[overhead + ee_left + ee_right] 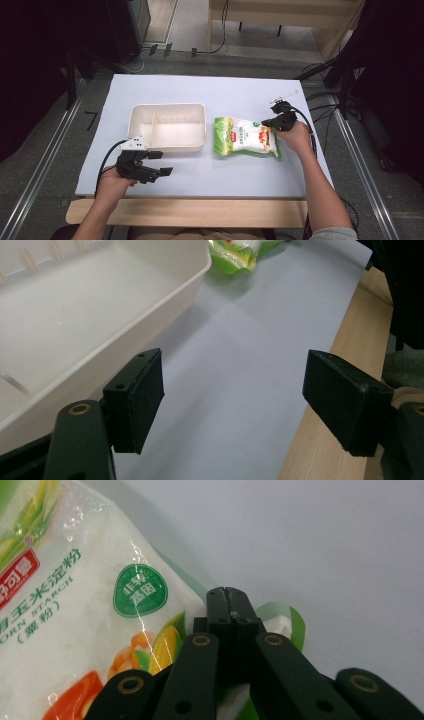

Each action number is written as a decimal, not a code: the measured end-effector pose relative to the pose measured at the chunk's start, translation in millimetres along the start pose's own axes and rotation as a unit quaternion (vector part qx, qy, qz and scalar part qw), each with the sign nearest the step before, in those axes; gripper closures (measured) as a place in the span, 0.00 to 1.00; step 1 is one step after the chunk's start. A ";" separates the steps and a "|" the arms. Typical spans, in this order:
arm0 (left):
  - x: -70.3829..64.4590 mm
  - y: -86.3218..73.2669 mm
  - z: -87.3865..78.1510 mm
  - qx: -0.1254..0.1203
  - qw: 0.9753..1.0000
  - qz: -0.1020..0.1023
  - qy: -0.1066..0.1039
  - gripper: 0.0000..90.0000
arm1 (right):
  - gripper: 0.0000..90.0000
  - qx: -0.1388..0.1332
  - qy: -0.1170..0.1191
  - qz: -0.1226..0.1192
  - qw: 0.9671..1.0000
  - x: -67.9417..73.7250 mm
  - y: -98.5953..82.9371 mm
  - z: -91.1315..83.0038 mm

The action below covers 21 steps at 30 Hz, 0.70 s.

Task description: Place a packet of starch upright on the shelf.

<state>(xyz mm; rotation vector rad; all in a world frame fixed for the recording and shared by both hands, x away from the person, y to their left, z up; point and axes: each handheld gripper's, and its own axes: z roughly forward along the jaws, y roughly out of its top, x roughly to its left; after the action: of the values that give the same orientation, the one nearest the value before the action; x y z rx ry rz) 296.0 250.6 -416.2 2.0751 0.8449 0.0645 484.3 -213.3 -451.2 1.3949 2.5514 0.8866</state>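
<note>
A green and white bag of corn starch (245, 136) lies flat on the pale sheet, right of centre. My right gripper (267, 122) is at the bag's far right corner, and in the right gripper view its jaws (227, 600) are pressed together on the bag's (75, 605) green edge. A white divided tray (167, 106) stands left of the bag with nothing in it. Just in front of the tray's near left corner, my left gripper (161, 163) is wide open with nothing between its jaws. In the left gripper view that gripper (232, 400) hovers over bare sheet, with the tray wall (150, 305) at its left and the bag (235, 252) far ahead.
The pale sheet (210, 90) covers most of the wooden table (200, 212), whose bare front edge shows near the person. Cables (325, 100) and dark stands crowd the floor past the right edge. Metal rails (45, 160) run along both sides.
</note>
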 end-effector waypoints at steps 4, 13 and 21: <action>2.4 1.9 1.0 0.000 1.000 0.001 -0.001 0.28 | 1.00 -0.001 -0.011 -0.001 1.000 0.2 -7.3 -4.7; 3.4 7.3 5.2 -0.001 1.000 0.003 -0.008 0.28 | 1.00 -0.004 -0.008 0.013 1.000 -0.3 -22.4 -13.3; 4.6 12.2 9.6 0.006 1.000 0.008 -0.012 0.28 | 1.00 -0.004 0.000 0.028 1.000 0.9 -39.3 -23.9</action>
<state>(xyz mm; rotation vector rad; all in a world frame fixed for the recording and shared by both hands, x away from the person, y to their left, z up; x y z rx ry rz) 309.4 241.8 -414.2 2.0889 0.8167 0.0434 446.4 -239.3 -452.3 1.4704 2.5168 0.9052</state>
